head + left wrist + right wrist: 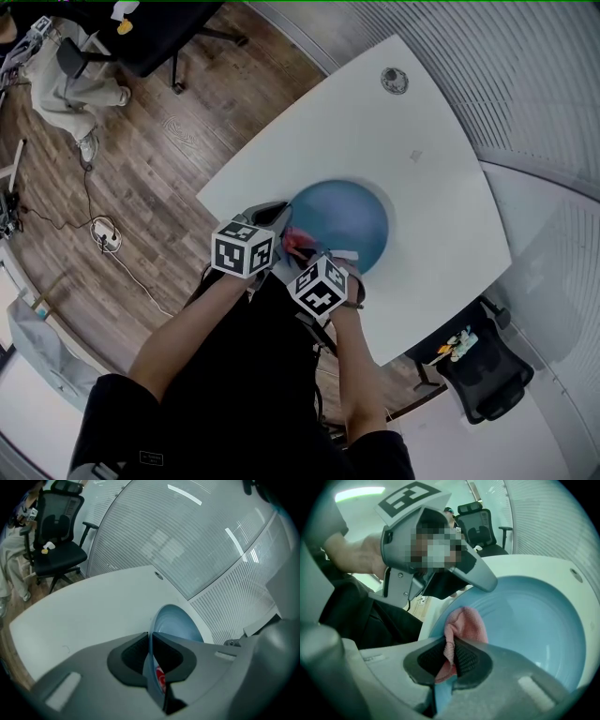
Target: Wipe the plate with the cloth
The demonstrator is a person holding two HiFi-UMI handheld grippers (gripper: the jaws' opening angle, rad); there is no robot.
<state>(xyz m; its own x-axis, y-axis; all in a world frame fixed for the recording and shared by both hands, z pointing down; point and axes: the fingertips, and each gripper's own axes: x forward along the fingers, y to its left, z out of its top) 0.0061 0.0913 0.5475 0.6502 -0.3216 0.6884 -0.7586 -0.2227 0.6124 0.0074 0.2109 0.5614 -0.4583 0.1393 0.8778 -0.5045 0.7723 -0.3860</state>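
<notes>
A blue plate (347, 220) lies near the front edge of the white table (412, 159). My left gripper (279, 223) is shut on the plate's near-left rim. In the left gripper view the thin rim (151, 644) stands on edge between the left gripper's (151, 652) dark pads, and the plate (176, 625) rises tilted beyond them. My right gripper (450, 658) is shut on a pink cloth (468, 625), whose bunched end rests on the plate's (534, 620) inner surface near that rim. From the head view the cloth (297, 246) shows red between the two grippers, with the right gripper (314, 259) over it.
A round grommet (395, 81) sits at the table's far side. A black office chair (487, 370) stands at the table's right corner, another (56, 541) beyond its far end. A seated person (66, 80) and a floor cable (106, 232) are at the left.
</notes>
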